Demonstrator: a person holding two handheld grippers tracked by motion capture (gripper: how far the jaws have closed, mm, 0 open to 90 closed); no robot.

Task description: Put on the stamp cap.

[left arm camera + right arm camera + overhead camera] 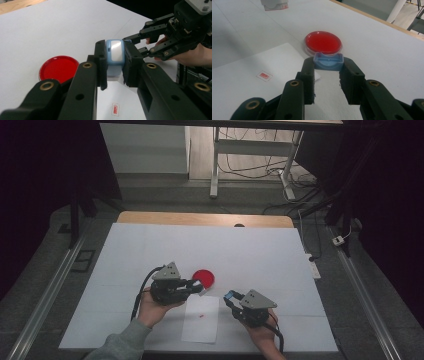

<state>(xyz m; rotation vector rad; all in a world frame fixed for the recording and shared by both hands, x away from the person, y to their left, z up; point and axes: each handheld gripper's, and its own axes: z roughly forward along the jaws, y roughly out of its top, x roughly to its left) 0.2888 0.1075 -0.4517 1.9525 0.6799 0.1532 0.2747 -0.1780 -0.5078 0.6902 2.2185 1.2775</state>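
Both halves are gripped and apart — left gripper [115, 65] clamps the pale blue case [114, 57], right gripper [327, 72] pinches its blue cap [328, 61] — red dish [204, 277] untouched.

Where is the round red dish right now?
The round red dish lies flat on the white table cover in the high view, beyond the white paper sheet and beside the tips of the left gripper, left of the right gripper.
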